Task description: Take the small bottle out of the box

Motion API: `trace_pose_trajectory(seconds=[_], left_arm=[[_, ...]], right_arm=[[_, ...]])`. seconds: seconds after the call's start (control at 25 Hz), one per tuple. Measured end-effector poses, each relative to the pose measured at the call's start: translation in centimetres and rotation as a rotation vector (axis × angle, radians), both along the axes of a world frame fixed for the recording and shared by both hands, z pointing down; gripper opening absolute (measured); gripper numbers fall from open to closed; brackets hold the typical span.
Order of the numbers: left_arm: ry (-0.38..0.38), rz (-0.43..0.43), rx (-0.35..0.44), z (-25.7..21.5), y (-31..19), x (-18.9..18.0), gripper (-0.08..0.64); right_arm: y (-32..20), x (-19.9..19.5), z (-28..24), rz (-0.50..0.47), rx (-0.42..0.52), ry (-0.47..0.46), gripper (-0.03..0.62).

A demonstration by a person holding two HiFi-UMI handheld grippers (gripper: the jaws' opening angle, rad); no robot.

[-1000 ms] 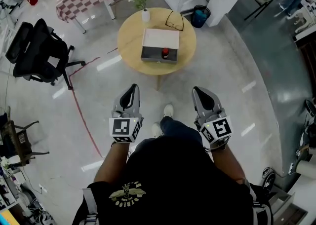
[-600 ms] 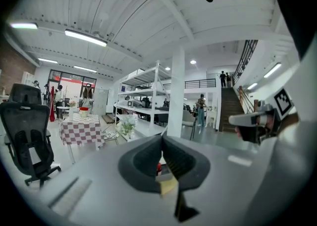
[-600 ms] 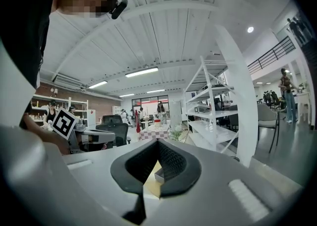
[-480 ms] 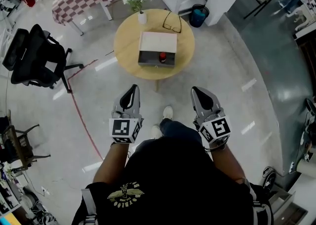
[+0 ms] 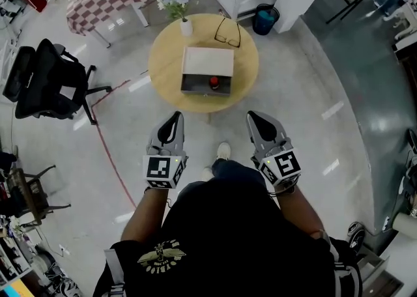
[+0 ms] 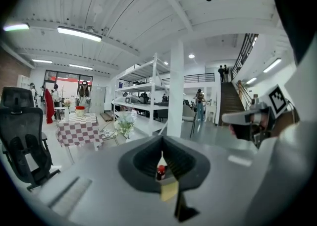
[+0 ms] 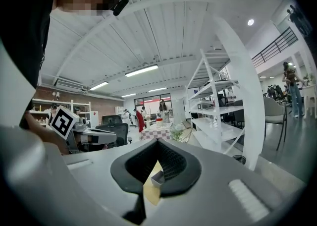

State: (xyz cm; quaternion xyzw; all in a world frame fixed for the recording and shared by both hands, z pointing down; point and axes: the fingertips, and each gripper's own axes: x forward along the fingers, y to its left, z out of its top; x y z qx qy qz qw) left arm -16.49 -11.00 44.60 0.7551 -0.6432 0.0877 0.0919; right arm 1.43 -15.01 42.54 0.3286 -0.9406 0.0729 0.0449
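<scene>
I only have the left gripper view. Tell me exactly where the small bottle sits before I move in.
Observer: The small bottle stands in the open near part of the box, mid-way across the round table.
Operator: Report anything lying behind that box.
Observer: Glasses lie on the table's far side, apart from the box.
Operator: Give me the right gripper's state.
Observer: The right gripper is shut with nothing in it, held short of the table.

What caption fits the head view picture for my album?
Left gripper and right gripper, both shut, hover short of a round table holding a box with a small bottle inside.
</scene>
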Motion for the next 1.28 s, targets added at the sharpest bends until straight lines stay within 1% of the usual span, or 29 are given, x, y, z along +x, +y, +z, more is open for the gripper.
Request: trace_pose_trajectory(seconds=[0.12,0.24,0.48,0.68,0.88,1.04,1.16,1.28], left_arm=[[-0.020,0.001,0.002,-0.5,-1.9,0.0,0.000],[-0.034,-0.017,0.003,-1.1,-3.8,-0.5,0.000],[-0.047,-0.069,0.017,-2.1,-6.5,-1.0,0.000],[-0.044,-0.111,0.041,-2.6,-8.4,-1.1,0.000],[-0.030,-0.140,0.039,-2.1,-8.6,-1.6,0.000],[-0.030,-0.149,0.029,-1.6,-8.8,-2.5,0.000],[-0.019,-0.142,0.011,-0.9,-8.9,-3.2,0.000],[-0.007,-0.115,-0.006,-0.3,-9.8,-3.4,0.000]], right_arm=[[-2.2,0.1,0.2,0.012,-0.017,-0.012,0.008],[-4.4,-0.1,0.0,0.009,-0.020,-0.027,0.008],[-8.2,-0.3,-0.9,-0.029,-0.006,-0.047,0.008],[-10.5,-0.6,-1.2,-0.073,0.008,-0.037,0.008],[-11.1,-1.2,-0.6,-0.109,0.005,-0.034,0.008],[-11.3,-2.3,0.5,-0.119,-0.031,-0.029,0.008],[-10.9,-3.4,1.0,-0.126,-0.043,-0.019,0.008],[-11.0,-4.0,1.6,-0.126,-0.054,0.004,0.008]])
